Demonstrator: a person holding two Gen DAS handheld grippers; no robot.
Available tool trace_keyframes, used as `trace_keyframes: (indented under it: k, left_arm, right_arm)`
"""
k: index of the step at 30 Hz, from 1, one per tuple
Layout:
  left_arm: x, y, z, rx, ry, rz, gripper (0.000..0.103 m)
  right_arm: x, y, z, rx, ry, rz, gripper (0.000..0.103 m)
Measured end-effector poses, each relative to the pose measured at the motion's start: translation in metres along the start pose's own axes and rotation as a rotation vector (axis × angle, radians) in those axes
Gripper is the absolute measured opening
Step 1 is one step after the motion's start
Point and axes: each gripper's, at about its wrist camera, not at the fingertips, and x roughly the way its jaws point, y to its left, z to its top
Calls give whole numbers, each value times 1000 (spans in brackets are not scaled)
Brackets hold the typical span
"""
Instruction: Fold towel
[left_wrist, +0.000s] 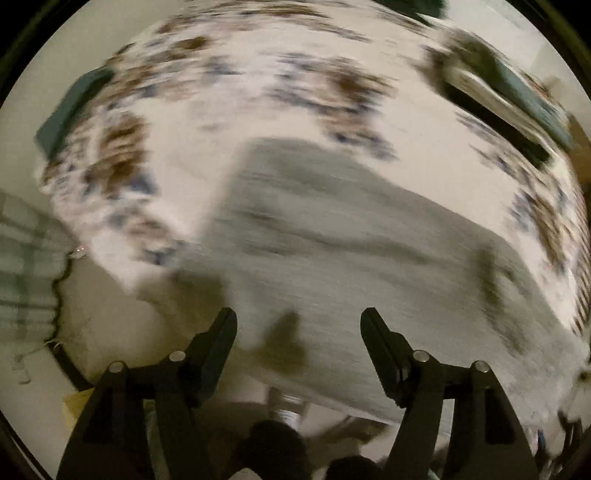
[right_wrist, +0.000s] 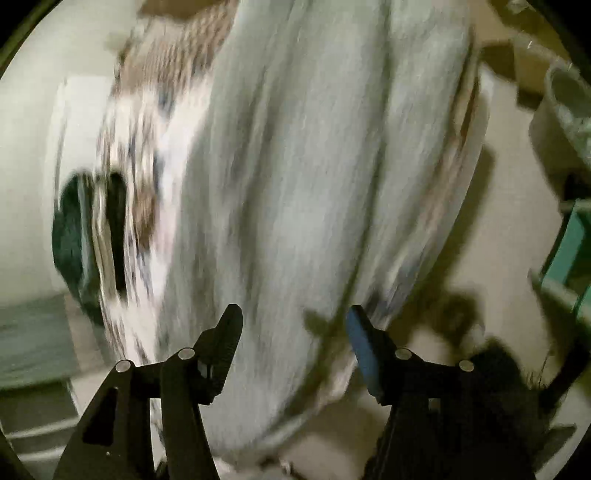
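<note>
The left gripper has its black fingers spread apart with nothing between them; they hang above the grey towel without touching it. The right gripper likewise has its fingers parted and empty, one of them faced with a blue pad, and the same towel lies below them.

The towel lies spread in long soft ridges over a bedspread printed with brown and blue flowers on white, which covers the bed. Its near edge runs close under the left gripper, at the bed's side. Both views are heavily smeared by motion, so finer detail cannot be made out. Past the towel's far corner, a dark green and white bundle rests on the bedspread. Pale floor shows beside the bed.
</note>
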Motion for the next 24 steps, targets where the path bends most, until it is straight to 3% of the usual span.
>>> trace_keyframes:
  k: [4,6,10,12,14,19,24]
  left_arm:
    - [16,-100,-27,124,54,-68,68]
    - [27,-153,-43,201,78,-71,68]
    - [56,-222,-68,277,134,-70,68]
    - [65,-243,-77,303,151,-56,68]
    - [68,-255,-83,328,154,-36,68]
    - [72,-267,-94,378,162,-2,68]
    - [81,-263,-99,378,181,29,68]
  right_arm:
    - [-33,-22,87,11,-158,2,61]
    - [-34,-31,125,16,-193,6,61]
    - [-11,-50,189,61,-185,18,61]
    - [9,-59,213,99,-145,22,54]
    - [20,-68,225,126,-129,46,6]
    - [-15,-69,218,79,-196,49,6]
    - [-42,-96,194,111,-192,26,6]
